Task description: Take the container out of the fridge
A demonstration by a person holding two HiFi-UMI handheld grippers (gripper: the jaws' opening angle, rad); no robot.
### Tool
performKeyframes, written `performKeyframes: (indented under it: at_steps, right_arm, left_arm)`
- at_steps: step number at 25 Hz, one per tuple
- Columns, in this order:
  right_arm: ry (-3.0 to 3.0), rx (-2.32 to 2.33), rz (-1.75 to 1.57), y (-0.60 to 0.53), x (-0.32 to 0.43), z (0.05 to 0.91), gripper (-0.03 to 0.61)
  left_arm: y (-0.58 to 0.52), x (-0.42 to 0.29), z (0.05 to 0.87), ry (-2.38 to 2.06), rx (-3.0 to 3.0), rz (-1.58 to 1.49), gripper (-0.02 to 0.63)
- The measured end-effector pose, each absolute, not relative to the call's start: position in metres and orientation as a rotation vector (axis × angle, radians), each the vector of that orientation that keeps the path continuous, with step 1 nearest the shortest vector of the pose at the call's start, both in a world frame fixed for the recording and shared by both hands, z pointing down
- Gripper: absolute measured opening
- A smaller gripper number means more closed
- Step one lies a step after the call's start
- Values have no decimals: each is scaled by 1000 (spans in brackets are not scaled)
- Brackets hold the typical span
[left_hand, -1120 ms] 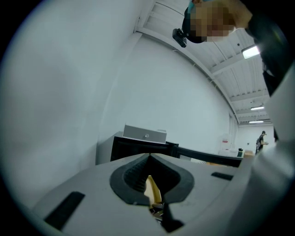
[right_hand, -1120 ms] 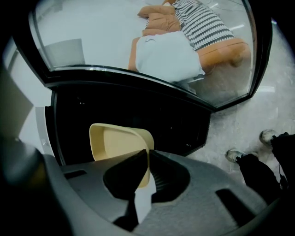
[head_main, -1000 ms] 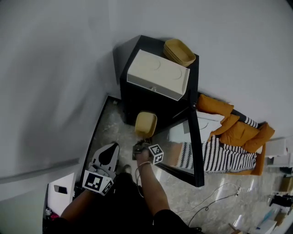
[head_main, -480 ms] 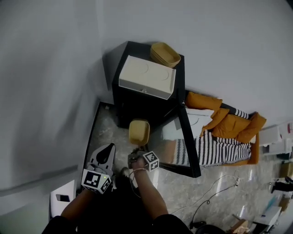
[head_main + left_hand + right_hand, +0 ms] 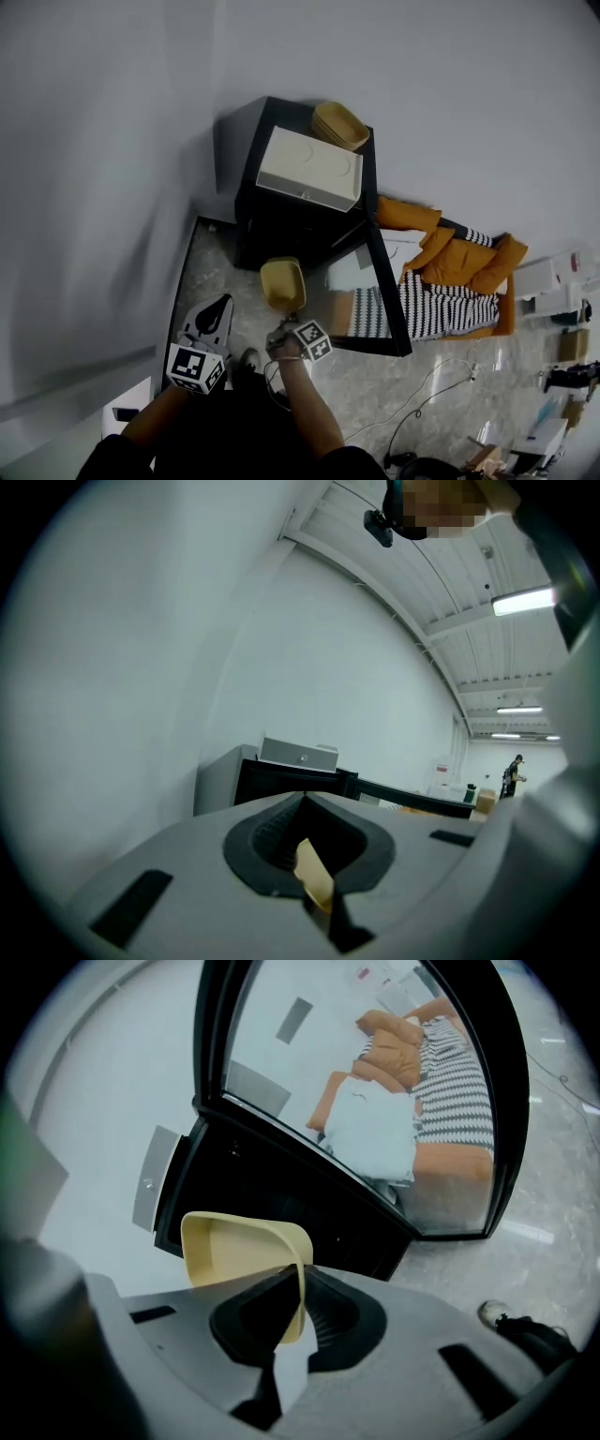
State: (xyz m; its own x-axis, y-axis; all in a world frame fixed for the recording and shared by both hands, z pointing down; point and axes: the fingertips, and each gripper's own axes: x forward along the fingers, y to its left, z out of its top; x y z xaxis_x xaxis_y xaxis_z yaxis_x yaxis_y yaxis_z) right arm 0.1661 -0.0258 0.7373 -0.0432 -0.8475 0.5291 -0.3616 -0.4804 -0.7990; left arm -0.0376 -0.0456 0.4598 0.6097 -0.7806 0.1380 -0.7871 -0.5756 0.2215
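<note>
At the near edge of the head view, the left gripper (image 5: 225, 303) hangs low over the floor (image 5: 211, 267). Its jaws are together and hold nothing. A thin tan sliver shows in their gap in the left gripper view, and I cannot tell what it is.

Just beside it, the right gripper (image 5: 286, 325) is clamped on the near rim of the yellow container (image 5: 283, 284), pinching the thin wall between its pads. The container lies straight ahead of those fingers. Its long axis runs away from the gripper toward the fridge (image 5: 281, 230), and its hollow side shows in the right gripper view. It hangs in front of the dark opening and looks clear of it, with the glass door (image 5: 370, 300) swung wide to the right. The right hand is the nearer one and has it, so pulling back along that axis should finish the job.

Farther off, on top of the fridge, are a white box (image 5: 309, 169) and a stack of yellow trays (image 5: 339, 125).

Count: two grippers, one held container, one fridge, one door, one box, and one stack whose number I cannot tell.
</note>
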Motion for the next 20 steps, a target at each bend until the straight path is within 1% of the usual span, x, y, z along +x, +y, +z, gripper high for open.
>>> performKeyframes:
  at_steps: [14,20]
  right_arm:
    - [1688,-2159,-1258,6,173,662,12]
    - [1922,-2259,-1059,8,162,618,12]
  left_arm:
    - [-29,-57,459,-1245,2593,17,3]
    - [-24,-66,456,-1267,2601,17,3]
